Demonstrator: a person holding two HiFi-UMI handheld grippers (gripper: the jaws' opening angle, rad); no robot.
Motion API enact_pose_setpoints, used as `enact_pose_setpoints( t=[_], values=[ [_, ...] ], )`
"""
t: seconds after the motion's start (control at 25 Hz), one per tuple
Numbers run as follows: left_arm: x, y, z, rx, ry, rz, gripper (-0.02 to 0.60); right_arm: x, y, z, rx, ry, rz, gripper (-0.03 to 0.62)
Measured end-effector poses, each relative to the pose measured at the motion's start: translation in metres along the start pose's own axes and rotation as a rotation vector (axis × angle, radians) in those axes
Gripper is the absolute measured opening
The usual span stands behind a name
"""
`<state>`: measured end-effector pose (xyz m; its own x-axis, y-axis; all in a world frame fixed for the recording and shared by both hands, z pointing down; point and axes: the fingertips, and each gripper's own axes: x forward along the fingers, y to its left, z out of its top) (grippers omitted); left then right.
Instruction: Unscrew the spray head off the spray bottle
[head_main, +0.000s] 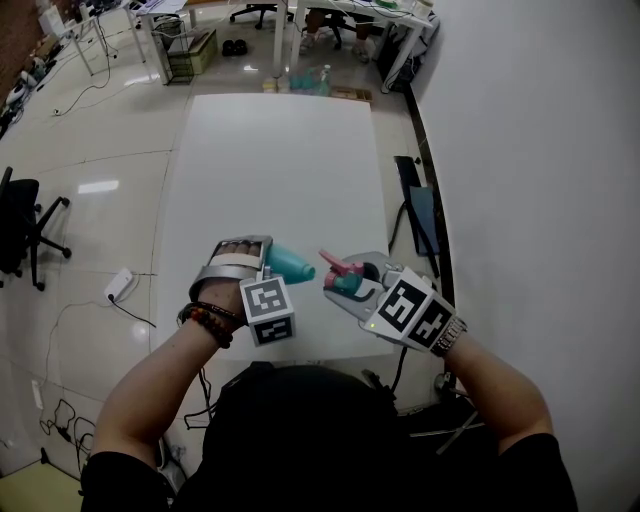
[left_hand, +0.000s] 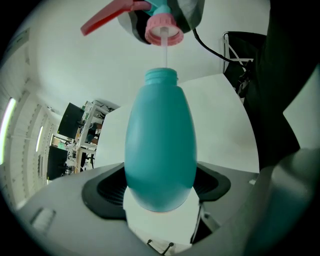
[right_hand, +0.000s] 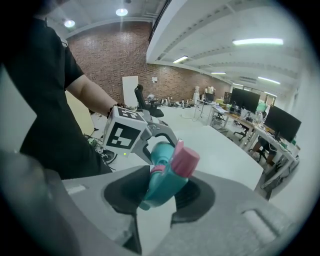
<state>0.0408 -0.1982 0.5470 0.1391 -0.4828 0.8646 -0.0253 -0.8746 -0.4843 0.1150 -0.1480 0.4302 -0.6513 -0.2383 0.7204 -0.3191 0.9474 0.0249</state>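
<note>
The unscrewing itself looks done; the left gripper (head_main: 262, 260) has its fingers (left_hand: 107, 187) clenched on the rounded lower body of the teal spray bottle (left_hand: 160, 145), whose threaded neck stands bare and open; the right gripper (head_main: 358, 283) has its fingers (right_hand: 120, 195) clamped on the teal body of the spray head (right_hand: 167, 177), with the pink collar and red trigger jutting clear of them; both are held in the air above the near edge of the white tabletop (head_main: 280, 160), neck and collar facing each other with a small gap between; in the left gripper view a thin white dip tube (left_hand: 165, 52) hangs from the collar straight down to the mouth of the neck, and its end seems to sit just inside, though I cannot be sure; what is left, by my reading, is only to draw the head fully away so the tube clears the bottle, and perhaps to set the two parts down.
</note>
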Motion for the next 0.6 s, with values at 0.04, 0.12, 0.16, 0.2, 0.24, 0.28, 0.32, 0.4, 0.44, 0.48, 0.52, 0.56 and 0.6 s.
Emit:
enact_pose_setpoints(
  t=[0.04, 0.12, 0.16, 0.2, 0.24, 0.28, 0.32, 0.4, 0.44, 0.48, 0.52, 0.56, 0.6],
  values=[
    [0.001, -0.001, -0.003, -0.006, 0.003, -0.002, 0.420, -0.002, 0.000, 0.000, 0.002, -0.005, 0.002, 0.120],
    [0.003, -0.002, -0.008, -0.016, 0.010, -0.005, 0.420, -0.005, 0.000, 0.000, 0.011, -0.016, 0.005, 0.120],
    [0.004, -0.002, -0.011, -0.022, 0.012, -0.007, 0.420, -0.007, 0.000, 0.000, 0.017, -0.022, 0.007, 0.120],
    [0.005, -0.003, -0.013, -0.029, 0.014, -0.010, 0.420, -0.008, 0.000, 0.000, 0.024, -0.028, 0.008, 0.120],
    [0.006, -0.004, -0.016, -0.037, 0.016, -0.013, 0.420, -0.009, -0.001, 0.000, 0.029, -0.032, 0.009, 0.120],
    [0.007, -0.005, -0.018, -0.044, 0.018, -0.016, 0.420, -0.010, -0.001, 0.000, 0.032, -0.036, 0.008, 0.120],
    [0.007, -0.006, -0.021, -0.050, 0.020, -0.018, 0.420, -0.011, -0.001, 0.001, 0.035, -0.040, 0.008, 0.120],
    [0.008, -0.006, -0.027, -0.059, 0.024, -0.019, 0.420, -0.012, -0.001, 0.002, 0.040, -0.048, 0.006, 0.120],
    [0.008, -0.006, -0.029, -0.064, 0.026, -0.020, 0.420, -0.012, -0.001, 0.003, 0.043, -0.052, 0.005, 0.120],
    [0.009, -0.006, -0.032, -0.071, 0.028, -0.022, 0.420, -0.013, -0.001, 0.003, 0.046, -0.056, 0.005, 0.120],
    [0.009, -0.006, -0.034, -0.079, 0.029, -0.023, 0.420, -0.014, -0.001, 0.004, 0.048, -0.061, 0.004, 0.120],
    [0.010, -0.006, -0.035, -0.087, 0.031, -0.024, 0.420, -0.015, -0.001, 0.003, 0.051, -0.066, 0.003, 0.120],
    [0.010, -0.005, -0.037, -0.095, 0.033, -0.025, 0.420, -0.017, -0.002, 0.003, 0.054, -0.071, 0.002, 0.120]
  ],
)
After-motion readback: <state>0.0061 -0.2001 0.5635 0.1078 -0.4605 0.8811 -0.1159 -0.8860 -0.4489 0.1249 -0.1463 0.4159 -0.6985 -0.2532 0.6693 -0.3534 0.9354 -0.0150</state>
